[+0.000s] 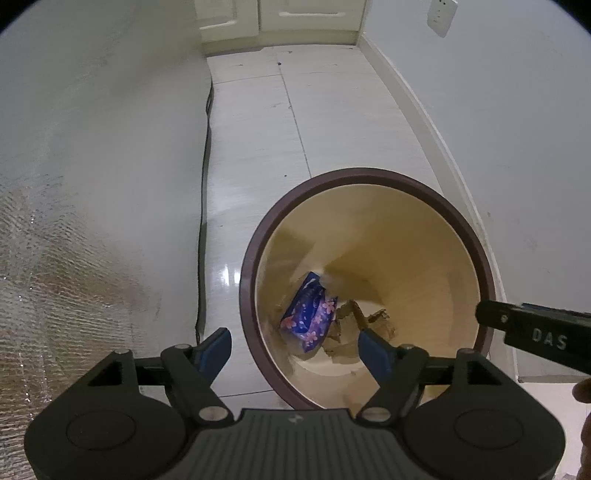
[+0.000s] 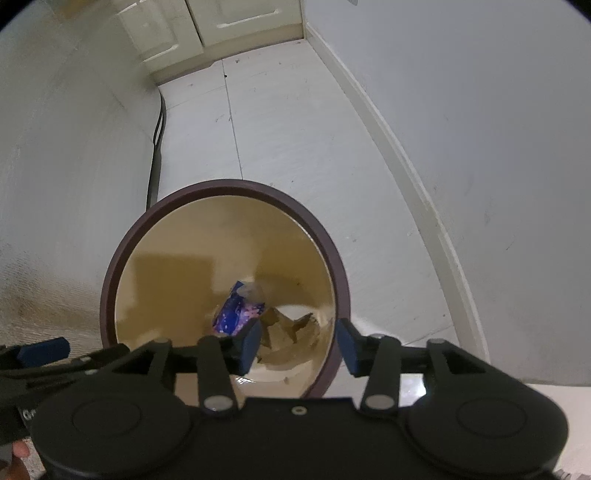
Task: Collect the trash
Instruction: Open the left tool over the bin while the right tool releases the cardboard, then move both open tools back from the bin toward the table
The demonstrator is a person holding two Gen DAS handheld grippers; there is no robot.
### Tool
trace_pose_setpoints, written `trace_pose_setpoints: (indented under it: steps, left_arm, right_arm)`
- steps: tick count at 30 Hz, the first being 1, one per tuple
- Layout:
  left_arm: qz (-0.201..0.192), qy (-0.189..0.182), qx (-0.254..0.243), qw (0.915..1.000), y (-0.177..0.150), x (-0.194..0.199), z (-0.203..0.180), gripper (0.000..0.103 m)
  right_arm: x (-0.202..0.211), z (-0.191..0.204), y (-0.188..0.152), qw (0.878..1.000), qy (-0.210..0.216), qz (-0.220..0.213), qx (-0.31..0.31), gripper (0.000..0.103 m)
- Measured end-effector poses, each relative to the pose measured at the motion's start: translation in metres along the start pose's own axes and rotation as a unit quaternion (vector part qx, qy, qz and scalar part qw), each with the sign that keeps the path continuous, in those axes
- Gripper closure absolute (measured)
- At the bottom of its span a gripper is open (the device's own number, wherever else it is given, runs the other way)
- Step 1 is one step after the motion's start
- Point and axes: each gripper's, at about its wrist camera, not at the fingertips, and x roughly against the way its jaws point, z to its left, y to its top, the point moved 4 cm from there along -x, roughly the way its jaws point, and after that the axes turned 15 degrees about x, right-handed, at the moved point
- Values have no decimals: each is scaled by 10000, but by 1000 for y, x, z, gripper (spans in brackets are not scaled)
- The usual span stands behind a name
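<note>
Item: left gripper [image 1: 295, 347], jaws apart, gripping nothing; I am hovering it over the bin [image 1: 369, 173]. Item: blue floral wrapper [image 1: 308, 314], lying on the bin floor touching crumpled brown paper [image 1: 369, 319]; both likely light, soft, crushable, best pinched at a raised fold. Item: right gripper [image 2: 297, 345], jaws parted, nothing between them.

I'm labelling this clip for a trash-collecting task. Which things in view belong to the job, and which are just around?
Job:
- bin
- blue flowered wrapper in it
- brown paper scraps in it
- left hand-held gripper, open
- right hand-held gripper, open

Just around:
- black cable
- wall socket
- cabinet doors
</note>
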Motion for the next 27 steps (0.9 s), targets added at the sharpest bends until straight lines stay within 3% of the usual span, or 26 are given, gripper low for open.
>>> trace_pose_setpoints:
  steps: [4, 8, 10, 15, 18, 20, 27]
  left_arm:
    - [-10, 28, 103, 9999, 1, 2, 3, 25]
    - [-33, 115, 112, 9999, 3, 5, 8, 23]
    - [-46, 160, 119, 9998, 4, 6, 9, 13]
    - [-170, 329, 100, 9993, 2, 12, 14, 7]
    - [-220, 398, 94, 9989, -1, 17, 17, 5]
    - [-272, 471, 76, 9985, -4, 23, 20, 2]
    - [-328, 552, 46, 9979, -12, 42, 24, 0]
  right_arm:
    - [3, 0, -3, 9998, -83, -6, 177, 38]
    - [4, -3, -5, 9994, -198, 44, 269, 31]
    - [7, -5, -7, 9995, -206, 31, 231, 28]
    - [10, -8, -13, 9995, -238, 13, 193, 21]
    - [15, -7, -16, 9993, -282, -57, 255, 12]
    - [19, -7, -18, 9992, -293, -132, 237, 1]
    - [36, -10, -25, 9987, -458, -125, 171, 0]
